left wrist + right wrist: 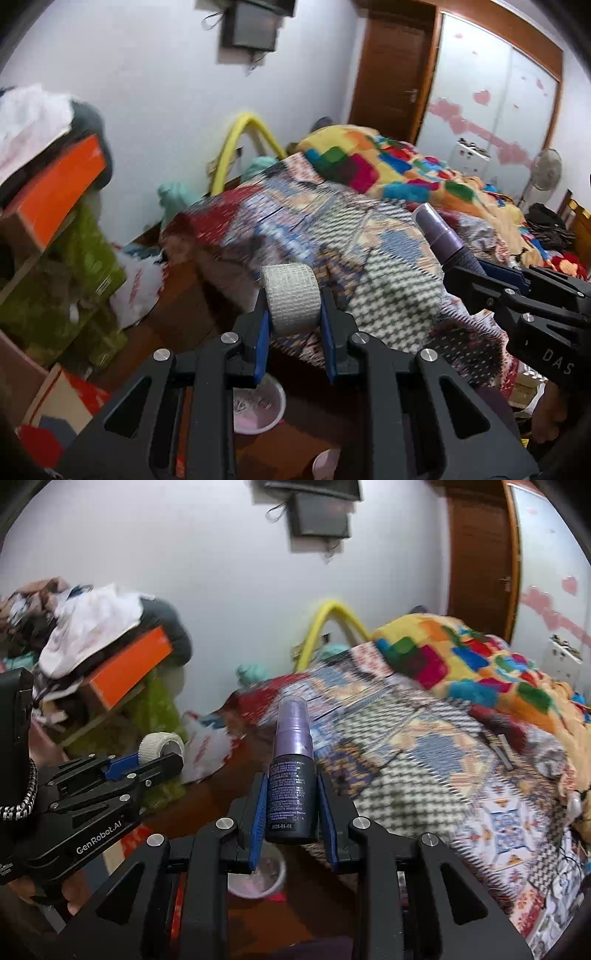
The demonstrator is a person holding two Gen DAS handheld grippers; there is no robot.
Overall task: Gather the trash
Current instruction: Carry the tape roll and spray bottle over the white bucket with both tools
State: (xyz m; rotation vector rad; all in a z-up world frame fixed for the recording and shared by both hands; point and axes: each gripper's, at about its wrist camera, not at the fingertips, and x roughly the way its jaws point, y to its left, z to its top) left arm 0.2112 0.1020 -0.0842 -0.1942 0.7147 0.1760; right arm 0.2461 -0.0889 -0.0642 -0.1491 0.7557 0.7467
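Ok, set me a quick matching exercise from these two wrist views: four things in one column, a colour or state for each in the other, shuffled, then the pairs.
Things:
1. bandage roll
2. spray bottle
3. bent tube
4. box

Colour or state:
A. yellow, leaning against the wall
B. clamped in the right gripper
C. orange, on the clutter pile
D. clamped in the left gripper

Pairs: 1-D, 2-B, 3-A, 4-C

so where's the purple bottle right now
The purple bottle stands upright between the right gripper's fingers, centre of the right wrist view, above the pink bowl and beside the bed.
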